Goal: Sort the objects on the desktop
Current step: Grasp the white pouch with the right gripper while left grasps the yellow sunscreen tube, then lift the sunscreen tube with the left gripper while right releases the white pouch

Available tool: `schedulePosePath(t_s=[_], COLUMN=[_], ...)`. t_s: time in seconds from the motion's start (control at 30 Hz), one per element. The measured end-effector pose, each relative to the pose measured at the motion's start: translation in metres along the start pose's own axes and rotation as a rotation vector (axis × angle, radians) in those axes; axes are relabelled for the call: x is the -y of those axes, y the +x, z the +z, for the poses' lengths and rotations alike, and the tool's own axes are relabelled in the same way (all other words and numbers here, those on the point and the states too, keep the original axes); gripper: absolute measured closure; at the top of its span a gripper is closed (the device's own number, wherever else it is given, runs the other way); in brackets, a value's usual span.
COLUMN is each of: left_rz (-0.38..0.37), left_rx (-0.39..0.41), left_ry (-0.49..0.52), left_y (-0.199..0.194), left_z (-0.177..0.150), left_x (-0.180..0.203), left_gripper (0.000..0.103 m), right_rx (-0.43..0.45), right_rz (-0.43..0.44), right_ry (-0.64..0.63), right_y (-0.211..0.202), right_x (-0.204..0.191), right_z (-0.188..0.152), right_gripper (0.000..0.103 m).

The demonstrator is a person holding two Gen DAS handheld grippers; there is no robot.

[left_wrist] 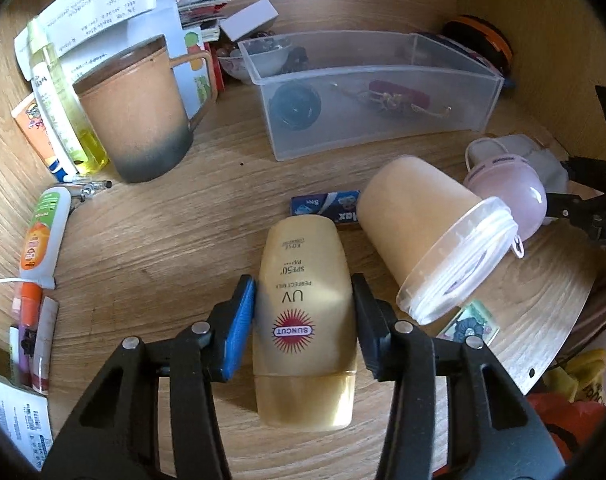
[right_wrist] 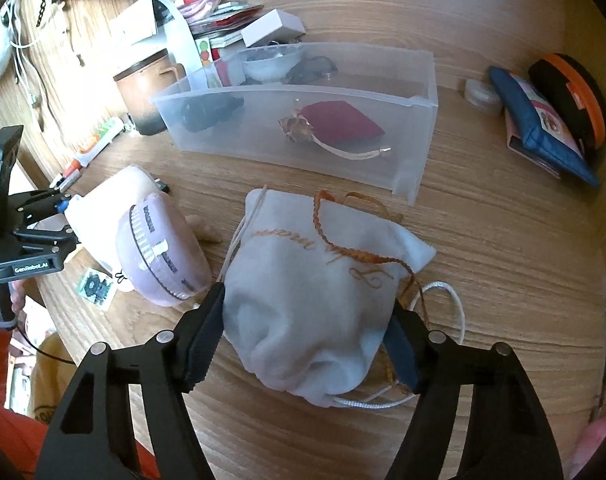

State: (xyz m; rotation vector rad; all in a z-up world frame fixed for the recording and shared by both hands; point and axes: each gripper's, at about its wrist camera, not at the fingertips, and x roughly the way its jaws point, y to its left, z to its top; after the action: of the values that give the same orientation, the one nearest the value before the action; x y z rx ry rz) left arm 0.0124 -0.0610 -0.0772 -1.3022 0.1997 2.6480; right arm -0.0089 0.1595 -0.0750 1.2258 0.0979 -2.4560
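The yellow bottle (left_wrist: 305, 320) says "SUNCUT" on a red sun, then "UV", "PERFECT MILK", "SPF50+" and "KOSE" (all upside down from here). The blue box (left_wrist: 323, 206) at its 12 o'clock shows the letters "ax". In the right view, the left tool (right_wrist: 65, 204) at 9 o'clock says "GenRobot.AI". The white bag (right_wrist: 315, 280) has gold curly writing, too loopy to read.
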Motion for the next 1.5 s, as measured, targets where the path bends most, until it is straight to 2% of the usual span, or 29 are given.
schedulePosePath(t_s=[0.17, 0.37, 0.5, 0.87, 1.0, 1.07, 1.23, 1.33, 1.5], left_rz=[-0.02, -0.067, -0.074, -0.032, 0.024, 0.008, -0.078, -0.113, -0.117], left_rx=[0.033, 0.033, 0.041, 0.007, 0.009, 0.014, 0.048, 0.048, 0.027], left_ry=[-0.032, -0.098, -0.132, -0.159, -0.152, -0.165, -0.203, -0.217, -0.234], left_y=[-0.01, -0.01, -0.009, 0.008, 0.013, 0.015, 0.006, 0.005, 0.01], left_z=[0.004, 0.002, 0.0, -0.004, 0.001, 0.006, 0.014, 0.013, 0.007], left_x=[-0.01, -0.028, -0.041, -0.059, -0.057, -0.056, -0.058, -0.061, -0.068], left_gripper=[0.067, 0.067, 0.067, 0.063, 0.064, 0.065, 0.078, 0.078, 0.076], right_rx=[0.021, 0.054, 0.072, 0.083, 0.077, 0.076, 0.077, 0.086, 0.11], right_rz=[0.001, 0.011, 0.07, 0.143, 0.153, 0.19, 0.346, 0.386, 0.436], right_ry=[0.012, 0.054, 0.11, 0.168, 0.173, 0.192, 0.273, 0.294, 0.312], right_y=[-0.008, -0.023, -0.035, -0.045, -0.044, -0.044, -0.043, -0.046, -0.052], right_x=[0.001, 0.011, 0.021, 0.032, 0.032, 0.036, 0.047, 0.051, 0.053], right_z=[0.0, 0.003, 0.006, 0.009, 0.008, 0.009, 0.016, 0.022, 0.032], right_gripper=[0.038, 0.038, 0.04, 0.04, 0.04, 0.04, 0.04, 0.04, 0.04])
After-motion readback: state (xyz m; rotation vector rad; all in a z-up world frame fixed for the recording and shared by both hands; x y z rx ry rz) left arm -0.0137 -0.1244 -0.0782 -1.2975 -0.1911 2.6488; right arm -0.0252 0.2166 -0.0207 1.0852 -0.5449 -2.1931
